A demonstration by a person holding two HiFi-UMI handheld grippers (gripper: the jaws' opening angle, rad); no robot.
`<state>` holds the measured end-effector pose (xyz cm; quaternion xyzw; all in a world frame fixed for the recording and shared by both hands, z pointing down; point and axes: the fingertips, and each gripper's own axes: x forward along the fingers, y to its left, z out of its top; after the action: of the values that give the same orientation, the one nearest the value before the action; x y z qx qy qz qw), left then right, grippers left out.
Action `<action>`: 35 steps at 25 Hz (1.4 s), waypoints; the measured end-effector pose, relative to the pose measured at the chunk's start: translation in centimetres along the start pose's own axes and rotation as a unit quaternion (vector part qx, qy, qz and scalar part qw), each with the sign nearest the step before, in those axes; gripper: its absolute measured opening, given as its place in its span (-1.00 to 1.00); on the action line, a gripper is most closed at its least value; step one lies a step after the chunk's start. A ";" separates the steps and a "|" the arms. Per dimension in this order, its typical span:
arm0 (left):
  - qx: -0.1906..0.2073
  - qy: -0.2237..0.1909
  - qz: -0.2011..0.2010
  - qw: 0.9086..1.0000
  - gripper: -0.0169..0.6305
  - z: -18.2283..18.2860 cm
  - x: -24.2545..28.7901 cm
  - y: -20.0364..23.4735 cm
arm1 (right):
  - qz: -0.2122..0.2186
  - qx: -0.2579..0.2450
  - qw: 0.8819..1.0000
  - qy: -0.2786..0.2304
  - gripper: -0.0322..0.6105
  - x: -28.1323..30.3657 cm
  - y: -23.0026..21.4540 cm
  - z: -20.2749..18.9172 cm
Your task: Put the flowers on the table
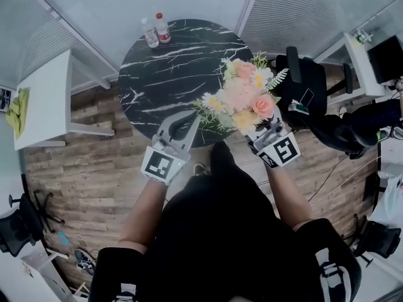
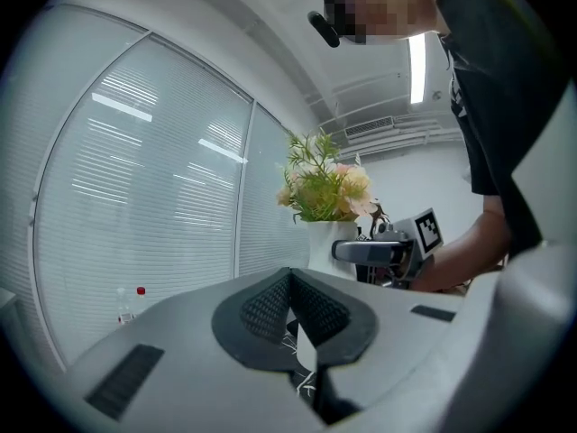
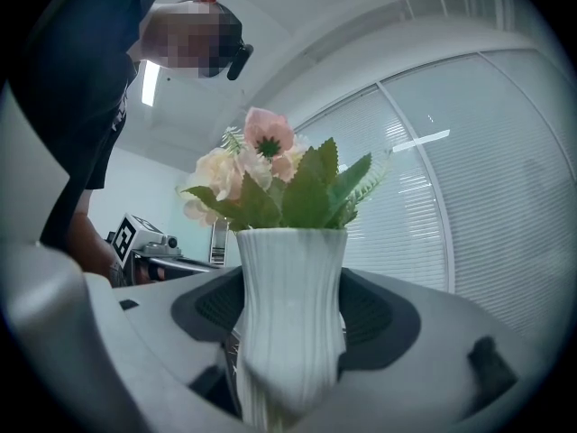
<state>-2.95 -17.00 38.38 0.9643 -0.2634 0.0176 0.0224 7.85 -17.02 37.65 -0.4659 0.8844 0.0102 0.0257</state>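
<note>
Here the right gripper (image 1: 261,134) pinches the vase (image 3: 290,314) of flowers (image 1: 242,96) over the marble table (image 1: 164,68); the left gripper (image 2: 290,305) has its fingers pressed together; wooden floor (image 1: 82,168) below.

Ribbed white vase (image 3: 288,314) looked glazed, prob. ceramic; round table (image 1: 157,74) was polished black marble w/ white veins; floor (image 1: 82,168) matt wood planks.

One round black table (image 1: 145,74) is counted, with two bottles on it: a white-capped bottle (image 1: 149,33) and a red-capped bottle (image 1: 163,28). One bunch of flowers (image 1: 242,96) in one white vase (image 3: 290,323) is seen. Two grippers are counted, the left gripper (image 1: 182,123) and the right gripper (image 1: 257,132). Two white desks are made out, a left desk (image 1: 44,99) and a right desk (image 1: 354,58). Possibly three black chairs (image 1: 308,83) are counted, those in the corners being dim.
</note>
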 end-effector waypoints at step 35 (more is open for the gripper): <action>-0.021 0.018 0.171 0.985 -0.92 -6.7 18.3 16.8 | 0.063 0.031 0.997 0.022 0.13 17.7 -21.4 -11.4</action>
<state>4.14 -40.40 46.49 0.9036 -0.4247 0.0331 0.0443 15.09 -44.12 48.21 -0.4087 0.9121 -0.0261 0.0200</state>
